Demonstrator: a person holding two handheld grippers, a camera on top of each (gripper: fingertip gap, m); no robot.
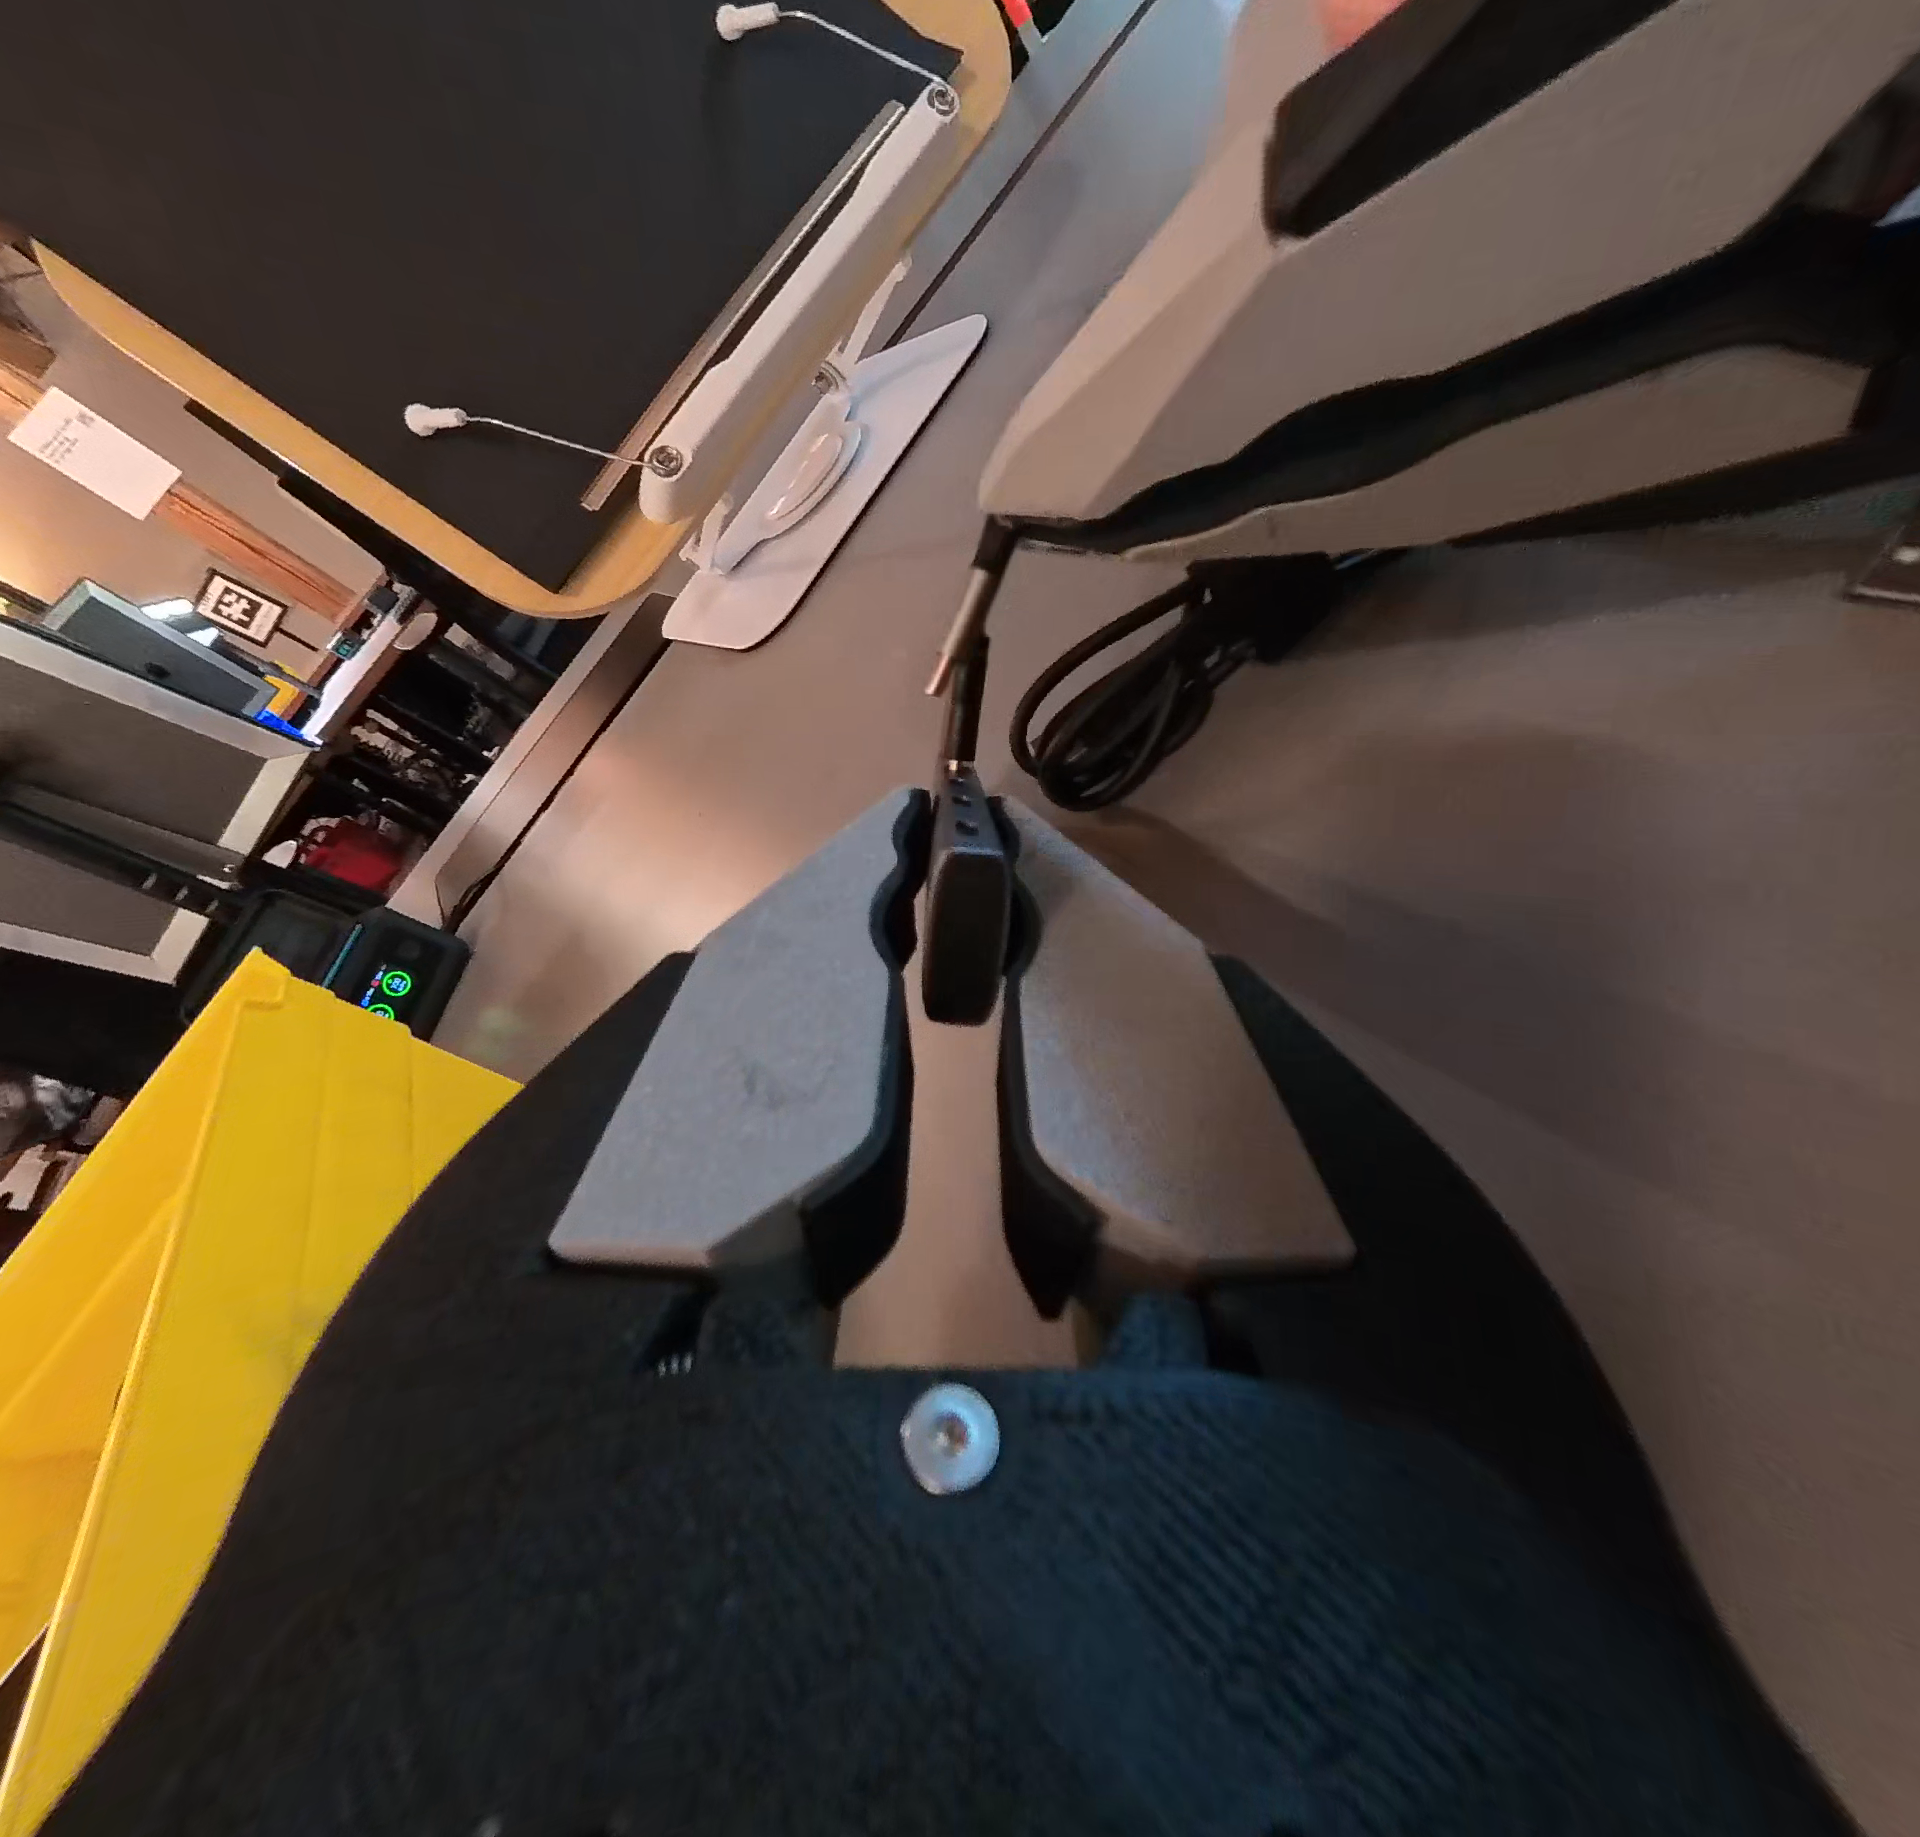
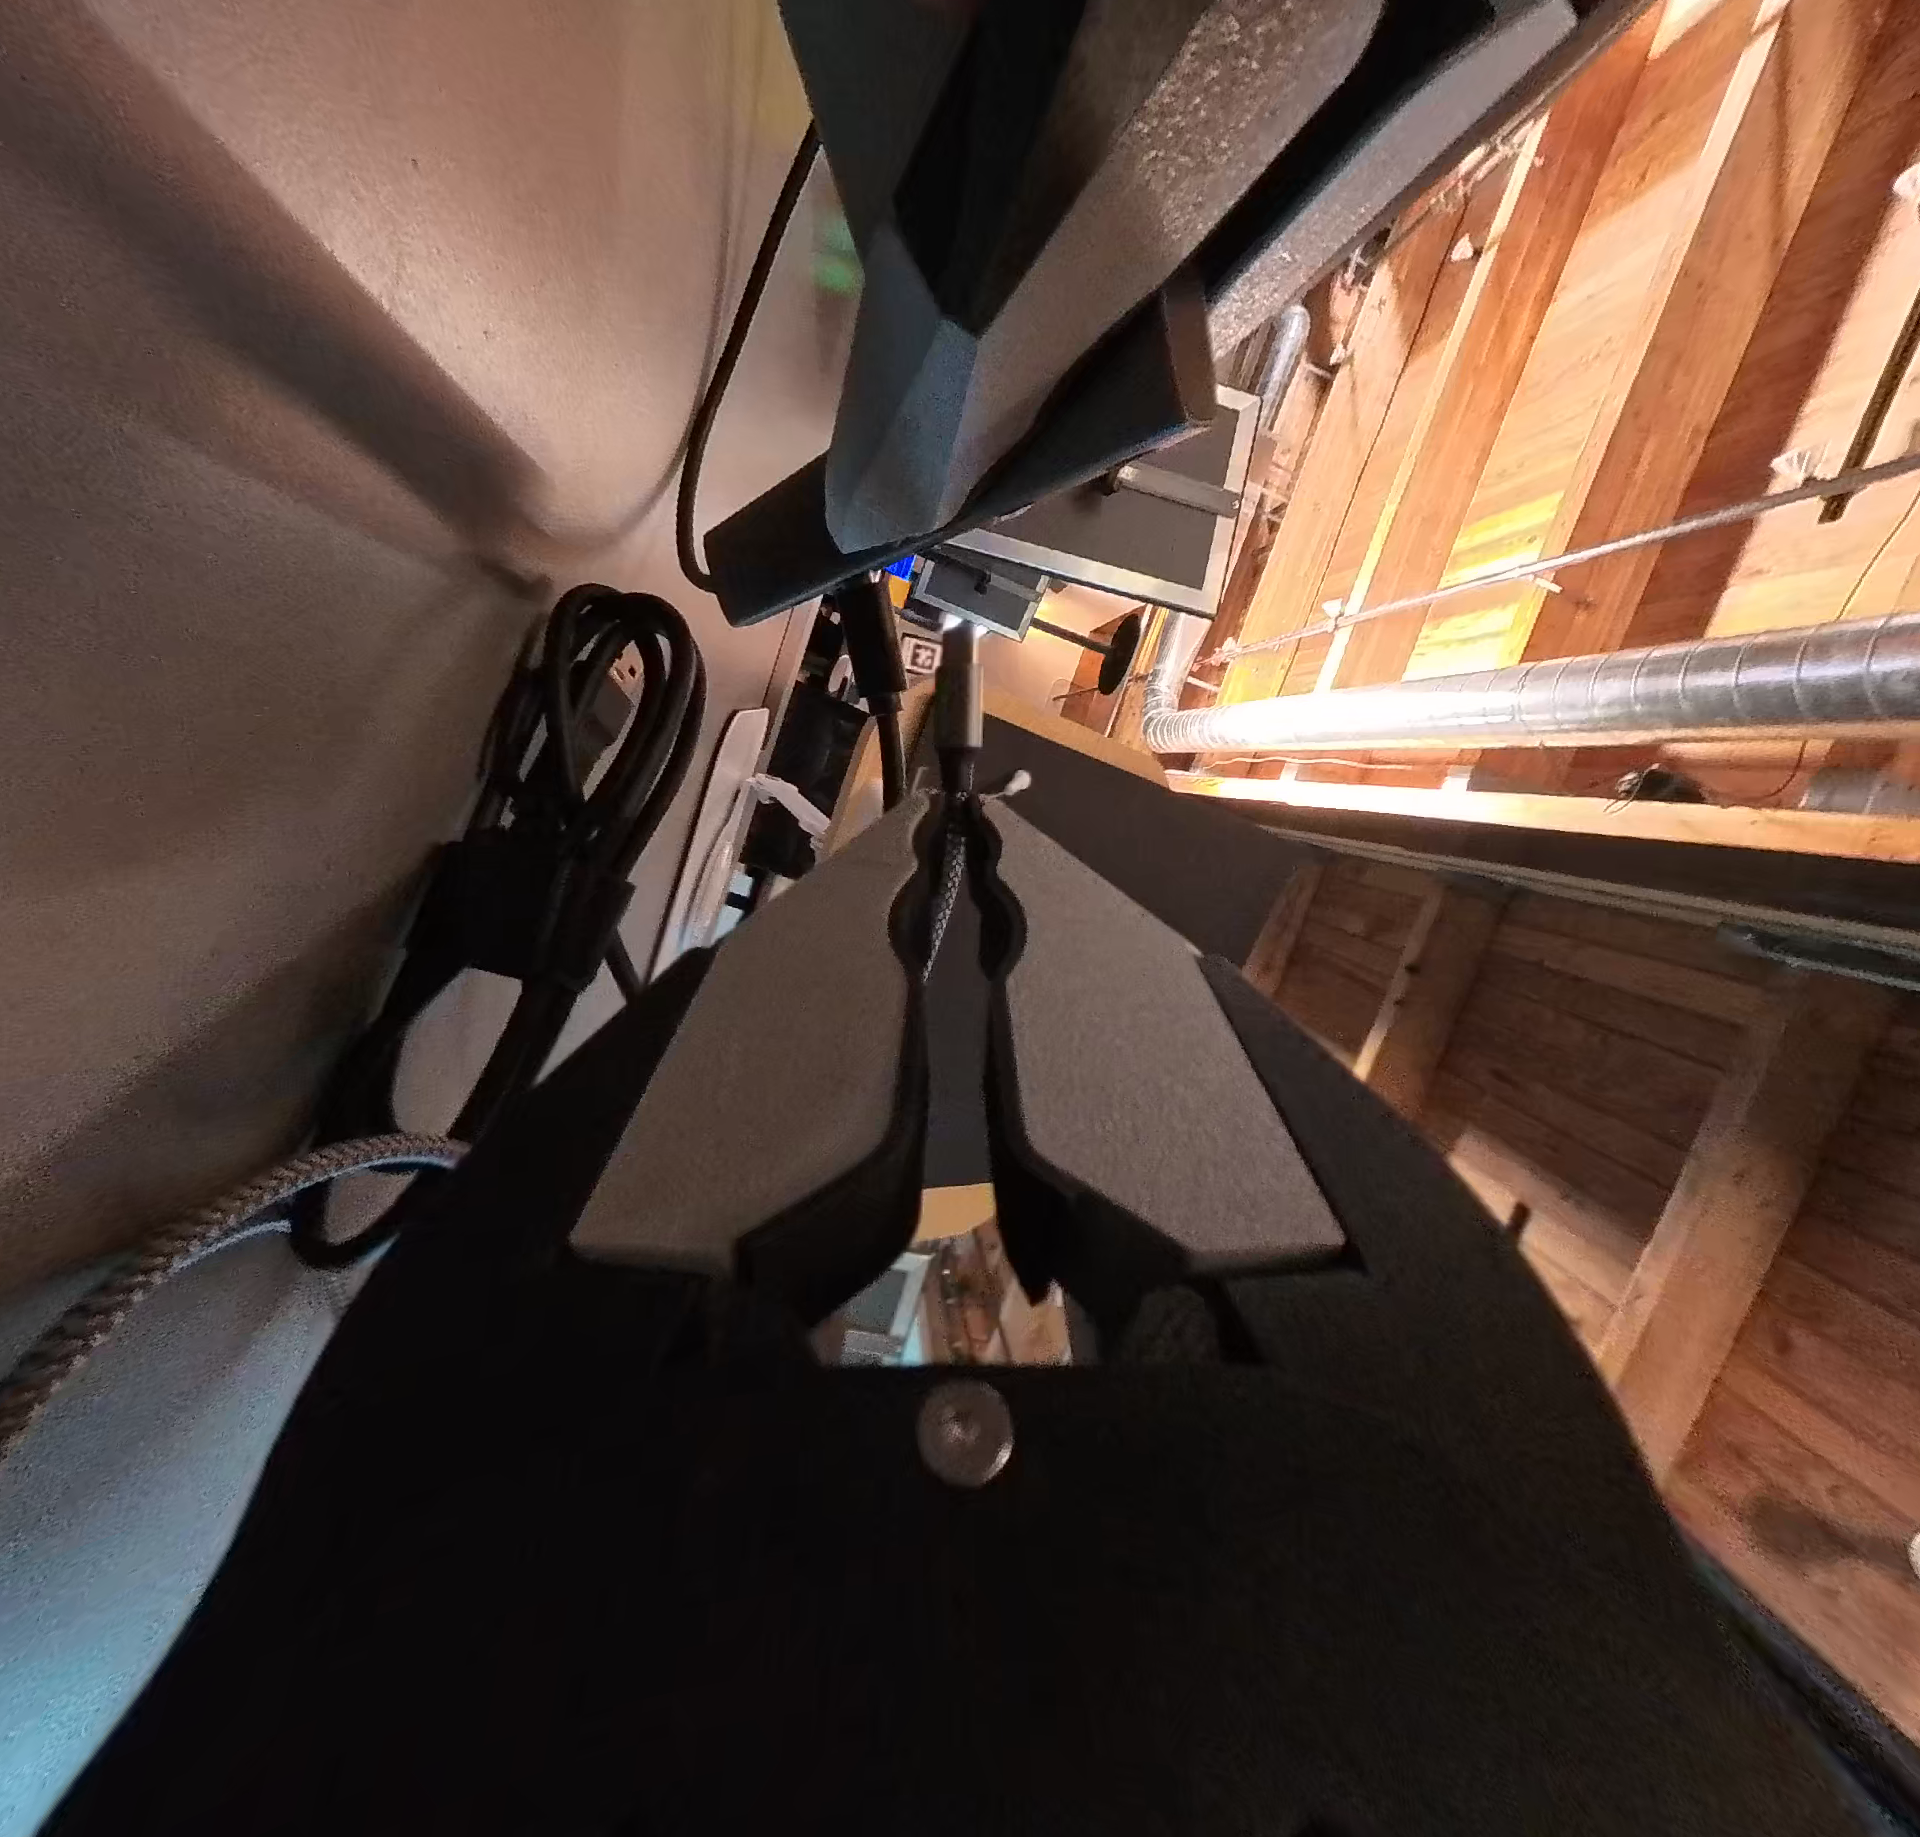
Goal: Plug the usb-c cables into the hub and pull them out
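Left gripper (image 1: 961,831) pinches the slim black rectangular hub (image 1: 966,930) edge-on, while right gripper (image 2: 961,831) grips the braided grey usb-c cable (image 2: 951,857), its metal plug (image 2: 958,686) pointing lengthwise at the hub's underside, just short.

The hub's (image 1: 966,930) port side is being crowded by the right gripper (image 1: 997,540); a coiled cable (image 1: 1112,717) is lying just right, while bare table (image 1: 1507,956) is being left free beyond.

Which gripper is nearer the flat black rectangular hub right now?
Left. The left gripper is shut on the hub, which sits between its fingers. The right gripper is just short of it, pinching a braided cable whose silver plug is not inserted.
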